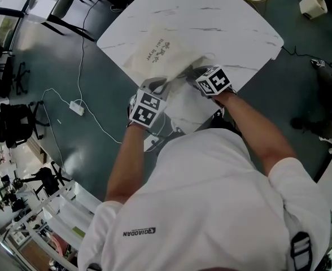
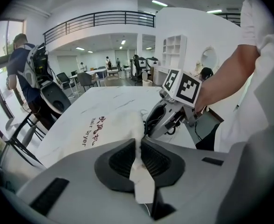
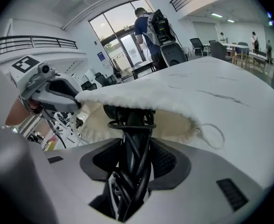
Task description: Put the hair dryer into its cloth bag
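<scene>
**Hair dryer** (image 3: 129,125). Dark and hard-shelled, with the cord (image 3: 127,181) wound in loops along the handle. Clamped at the handle between the wide-set jaws of the right gripper (image 3: 130,164), several cord strands caught in the same grip. Head end just ahead of the jaw tips, tucked under the raised lip of the bag. Depth of entry not discernible.

**Cloth bag** (image 1: 160,52). Cream, printed "hair Dryer", lying on the marble-patterned table (image 1: 234,21) ahead of both claws. Upper lip of the mouth pinched between the nearly closed jaws of the left gripper (image 2: 139,160), with a tab of cloth trailing back through the pads. Drawstring loop (image 3: 215,134) loose on the table, to the right of the right jaws.

**Handling, as judged**
- Dryer: rigid and probably nose-heavy, with a smooth casing apt to twist in a narrow grip. Best held at the handle, over the cord wrap, as now.
- Cord loops: springy and liable to snag on the hem.
- Bag: light, limp and without form of its own, so prone to collapse or slide along the table when pushed.
- Best hold on the bag: the hem at the mouth, lifted and drawn back toward the left claw against the push of the dryer.
</scene>
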The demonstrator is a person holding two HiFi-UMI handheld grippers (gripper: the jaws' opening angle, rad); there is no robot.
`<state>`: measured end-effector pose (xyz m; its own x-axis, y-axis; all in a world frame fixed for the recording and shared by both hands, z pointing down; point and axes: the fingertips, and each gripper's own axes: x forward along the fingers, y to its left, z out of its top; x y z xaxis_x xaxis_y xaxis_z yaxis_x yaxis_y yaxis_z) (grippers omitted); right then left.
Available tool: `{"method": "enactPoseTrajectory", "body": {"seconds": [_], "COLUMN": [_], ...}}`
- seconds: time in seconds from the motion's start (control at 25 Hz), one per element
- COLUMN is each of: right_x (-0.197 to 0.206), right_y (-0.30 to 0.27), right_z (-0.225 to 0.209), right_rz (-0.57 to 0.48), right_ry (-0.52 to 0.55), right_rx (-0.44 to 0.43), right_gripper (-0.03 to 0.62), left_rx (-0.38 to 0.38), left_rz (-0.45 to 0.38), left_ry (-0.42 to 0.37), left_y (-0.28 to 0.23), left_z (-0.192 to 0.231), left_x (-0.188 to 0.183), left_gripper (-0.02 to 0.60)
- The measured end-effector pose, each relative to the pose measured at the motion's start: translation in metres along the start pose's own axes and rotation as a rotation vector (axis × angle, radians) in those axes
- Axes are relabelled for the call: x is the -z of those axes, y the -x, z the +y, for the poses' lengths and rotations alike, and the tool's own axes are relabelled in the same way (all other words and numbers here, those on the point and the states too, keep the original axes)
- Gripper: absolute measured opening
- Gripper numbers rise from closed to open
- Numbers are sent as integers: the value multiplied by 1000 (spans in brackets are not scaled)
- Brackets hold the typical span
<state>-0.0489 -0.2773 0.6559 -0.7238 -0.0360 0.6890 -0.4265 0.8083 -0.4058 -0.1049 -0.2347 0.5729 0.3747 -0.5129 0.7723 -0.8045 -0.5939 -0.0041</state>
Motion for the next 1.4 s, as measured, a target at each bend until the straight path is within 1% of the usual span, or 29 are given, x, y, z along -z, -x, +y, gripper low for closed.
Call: {"method": "enactPoseTrajectory", "body": {"seconds": [0.12, 0.32, 0.52, 0.64, 0.76, 0.88, 0.96, 1.04, 1.16, 1.24, 1.4], "right_x": [-8, -18, -14, -12, -10, -10, -10, -6, 13, 32, 60], "right_y": [-10, -33, -40, -42, -44, -42, -34, -19, 6, 17, 21], "right_z": [-3, -8, -11, -14, -12, -11, -8, -4, -6, -10, -24], "right_rz": [10, 19, 18, 24, 38, 54, 43, 29, 29, 46, 94], "right_ry": [64, 164, 198, 243, 314, 372, 397, 425, 462, 459, 412], "right_rx": [28, 63, 83, 106, 130, 142, 136, 135, 165, 179, 204], "right_gripper": [212, 212, 215, 226, 236, 257, 281, 281, 271, 267, 247], "left_rx": [-9, -17, -42, -69, -75, -73, -76, -77, -77, -76, -74], "left_rz": [-12, -18, -18, -18, -25, -20, -15, -13, -15, -15, -15], "left_ry": [42, 119, 188, 225, 253, 265, 260, 256, 258, 258, 256], "left_y": [3, 4, 5, 4, 4, 2, 1, 2, 3, 2, 1], "left_z": [-1, 0, -3, 1, 2, 2, 2, 2, 2, 2, 1], "left_x": [-2, 6, 14, 16, 15, 15, 15, 15, 15, 16, 16], "left_gripper": [60, 60, 61, 61, 61, 61, 61, 61, 61, 61, 61]}}
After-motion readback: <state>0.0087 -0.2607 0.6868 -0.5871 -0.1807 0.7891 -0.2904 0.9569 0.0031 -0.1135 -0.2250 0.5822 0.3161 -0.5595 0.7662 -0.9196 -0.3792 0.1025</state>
